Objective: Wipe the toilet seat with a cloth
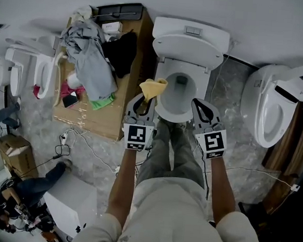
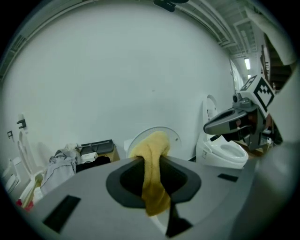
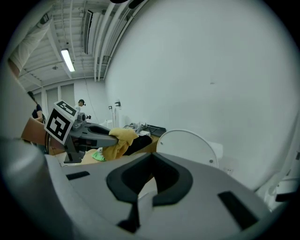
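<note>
Yellow towelling cloth (image 1: 153, 86) is pinched in our left gripper (image 1: 144, 97), whose jaws are clenched on it. In the left gripper view one end of it droops down between them. We hold it over the front left edge of the white ceramic toilet (image 1: 185, 58); we cannot tell whether it touches the white toilet seat (image 1: 174, 116) below. Our right gripper (image 1: 197, 102) hovers at the toilet's front right edge, jaws together with nothing in them. Between the two grippers the bowl lies open. Behind the seat the round white lid (image 1: 187, 48) stands raised against the cistern. Left of the toilet, a flat brown cardboard sheet (image 1: 131, 48) carries a heap of grey clothes (image 1: 91, 55). Right of the toilet stands a second white toilet (image 1: 270, 109) with its lid up.
</note>
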Tool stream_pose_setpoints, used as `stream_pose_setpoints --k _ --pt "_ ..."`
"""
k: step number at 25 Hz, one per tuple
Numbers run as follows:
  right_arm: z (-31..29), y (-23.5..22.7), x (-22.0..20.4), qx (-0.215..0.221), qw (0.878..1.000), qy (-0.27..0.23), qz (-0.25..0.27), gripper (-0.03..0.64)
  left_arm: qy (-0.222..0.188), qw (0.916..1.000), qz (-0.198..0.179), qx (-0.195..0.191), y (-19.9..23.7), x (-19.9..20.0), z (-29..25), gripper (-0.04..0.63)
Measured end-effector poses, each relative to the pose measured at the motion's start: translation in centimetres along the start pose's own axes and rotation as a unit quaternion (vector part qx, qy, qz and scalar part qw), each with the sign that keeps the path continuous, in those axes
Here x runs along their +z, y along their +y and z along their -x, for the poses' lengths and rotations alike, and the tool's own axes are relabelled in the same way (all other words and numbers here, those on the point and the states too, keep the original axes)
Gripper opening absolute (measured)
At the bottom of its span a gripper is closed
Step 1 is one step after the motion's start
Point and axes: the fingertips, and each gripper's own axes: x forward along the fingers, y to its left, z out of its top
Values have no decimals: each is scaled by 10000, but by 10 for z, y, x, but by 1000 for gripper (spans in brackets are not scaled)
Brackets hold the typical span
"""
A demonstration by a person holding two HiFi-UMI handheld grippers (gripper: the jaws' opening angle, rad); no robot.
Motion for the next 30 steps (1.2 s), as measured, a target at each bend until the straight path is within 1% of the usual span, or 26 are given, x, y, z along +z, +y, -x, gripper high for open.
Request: stream_pose_setpoints --k 5,10,14,21,30 --pt "-28 3 -29 -14 9999 130 32 8 119 9999 -1 -117 12 -40 -29 81" --pt "-49 1 -62 -153 9993 341 39 8 218 9994 34 -268 18 -80 -59 81" --pt "-72 1 -90 -235 9986 469 -43 8 346 9986 -49 -393 28 -110 -83 81" --pt "-104 -7 -136 -368 9969 682 -136 8 553 9961 -189 -655 31 -164 -124 81" --pt "-132 -12 -186 -446 9949 870 -252 8 822 9933 -203 -783 35 -225 -164 81"
